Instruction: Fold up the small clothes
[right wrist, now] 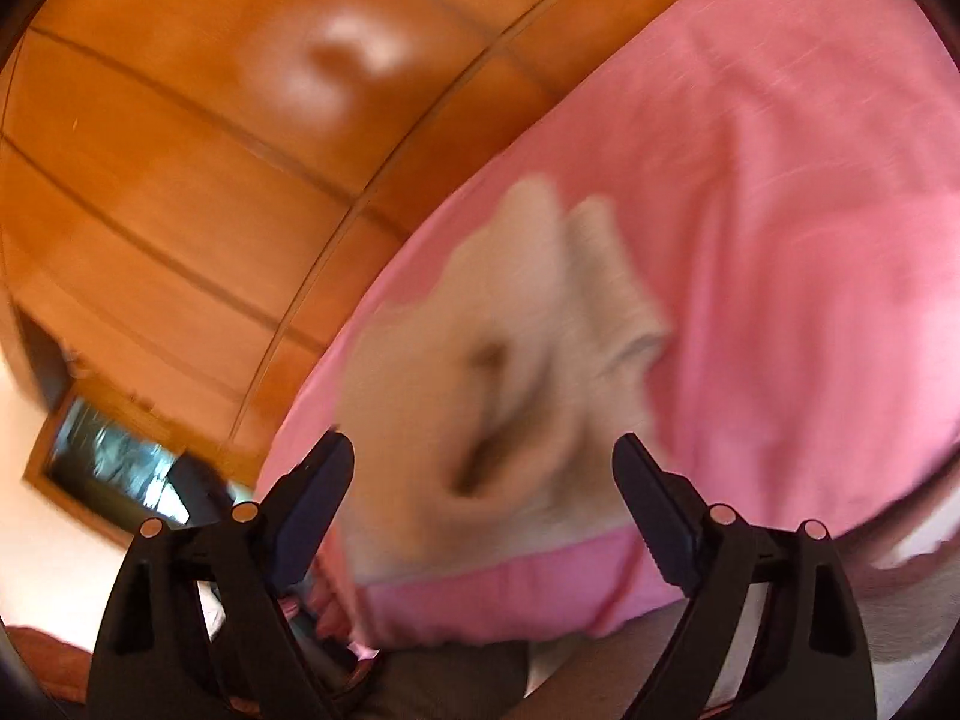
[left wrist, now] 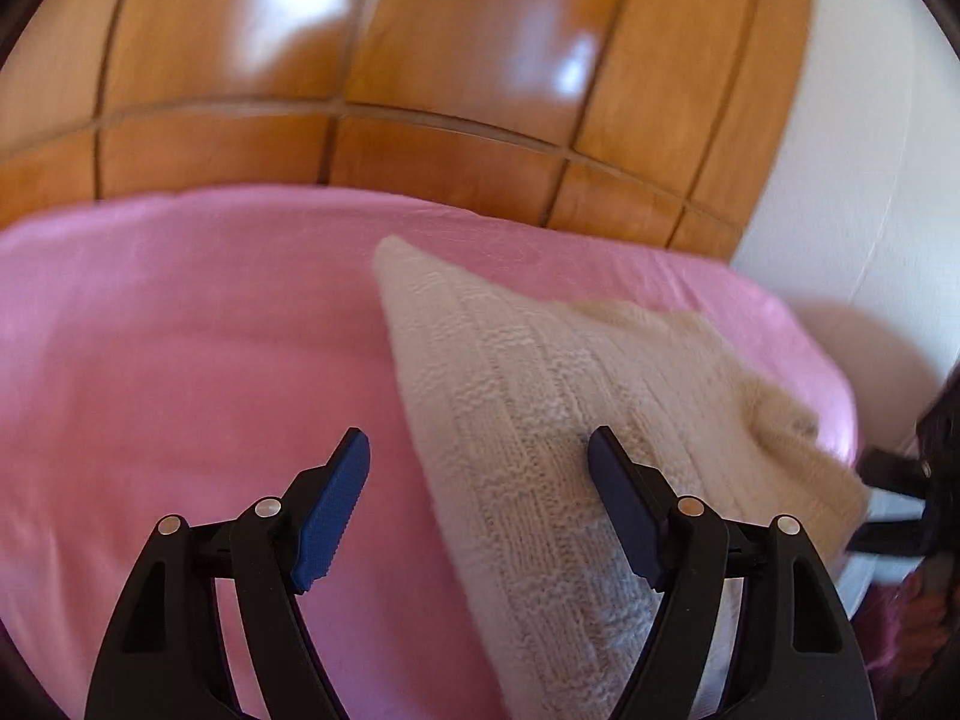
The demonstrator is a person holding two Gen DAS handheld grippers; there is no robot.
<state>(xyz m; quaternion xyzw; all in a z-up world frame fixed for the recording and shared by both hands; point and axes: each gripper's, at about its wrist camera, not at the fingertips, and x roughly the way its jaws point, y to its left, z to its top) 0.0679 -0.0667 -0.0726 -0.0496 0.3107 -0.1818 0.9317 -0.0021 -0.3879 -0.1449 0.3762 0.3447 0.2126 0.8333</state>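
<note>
A cream knitted garment [left wrist: 540, 396] lies on a pink sheet [left wrist: 180, 360], folded into a long wedge that narrows to a point at the far end. My left gripper [left wrist: 477, 453] is open just above its near part, with the right finger [left wrist: 618, 498] over the knit and the left finger over the sheet. In the blurred right wrist view the same garment [right wrist: 528, 360] lies bunched with a dark fold. My right gripper [right wrist: 483, 456] is open and empty just in front of it. The right gripper also shows at the left wrist view's right edge [left wrist: 900, 498].
An orange tiled floor [left wrist: 360, 60] lies beyond the sheet's far edge. A white wall or furniture panel [left wrist: 870, 150] stands at the right. In the right wrist view a dark framed object [right wrist: 114, 468] sits at the lower left, past the sheet's edge [right wrist: 480, 600].
</note>
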